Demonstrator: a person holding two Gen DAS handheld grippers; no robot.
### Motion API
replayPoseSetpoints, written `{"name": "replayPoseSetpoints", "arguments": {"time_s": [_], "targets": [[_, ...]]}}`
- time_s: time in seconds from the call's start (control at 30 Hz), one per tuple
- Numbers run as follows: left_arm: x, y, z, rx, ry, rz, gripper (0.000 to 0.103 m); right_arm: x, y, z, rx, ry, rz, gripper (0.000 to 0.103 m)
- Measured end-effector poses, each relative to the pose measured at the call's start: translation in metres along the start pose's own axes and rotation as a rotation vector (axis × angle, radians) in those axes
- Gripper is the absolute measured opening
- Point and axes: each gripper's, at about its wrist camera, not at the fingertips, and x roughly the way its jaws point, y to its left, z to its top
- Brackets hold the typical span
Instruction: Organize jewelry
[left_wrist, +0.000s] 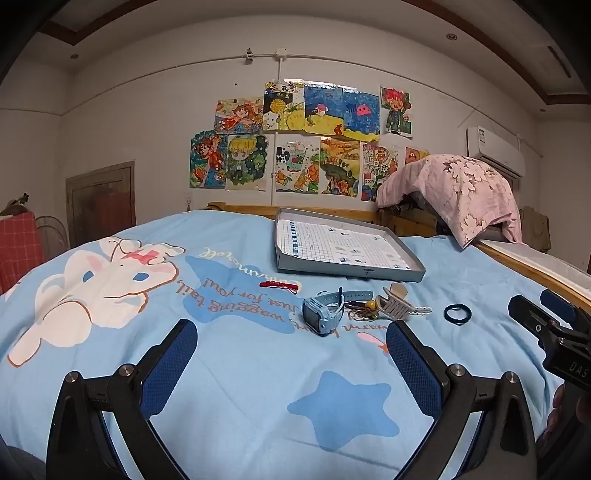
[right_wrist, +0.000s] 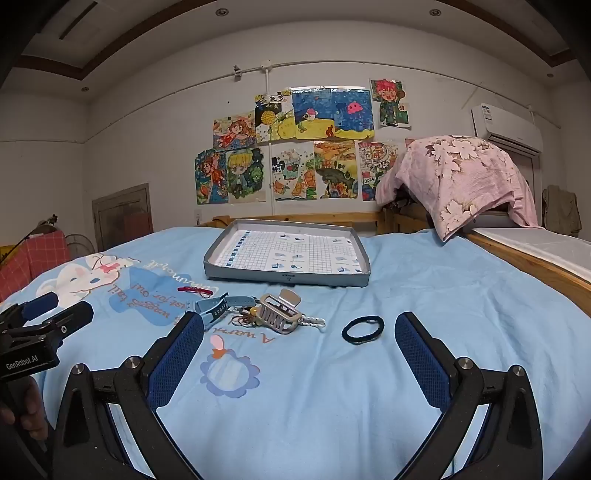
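Blue bedspread (right_wrist: 369, 387) carries grey tray (right_wrist: 288, 277), watch (left_wrist: 323, 314), hair claw (right_wrist: 279, 314), black hair tie (right_wrist: 363, 329), red clip (left_wrist: 279, 284).

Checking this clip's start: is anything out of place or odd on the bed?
Nothing damaged. The jewelry lies loose on the bedspread, not in the tray: the watch, hair claw and small cords sit in a tangle, the hair tie apart.

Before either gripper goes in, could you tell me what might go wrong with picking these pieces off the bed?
1. The watch, claw clip and beaded cord lie bunched together, so a grab at one may drag the others.
2. The hair tie and red clip lie flat on the soft sheet; the fingers may pinch cloth instead.
3. The tray rests on bedding and could tip if nudged.
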Motion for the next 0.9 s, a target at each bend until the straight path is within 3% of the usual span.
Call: {"name": "replayPoseSetpoints", "arguments": {"time_s": [0.9], "targets": [[0.0001, -0.0013, -0.0003, 0.008, 0.002, 0.001, 0.103, 0.0014, 0.0006, -0.0003, 0.003, 0.004, 0.001, 0.102]]}}
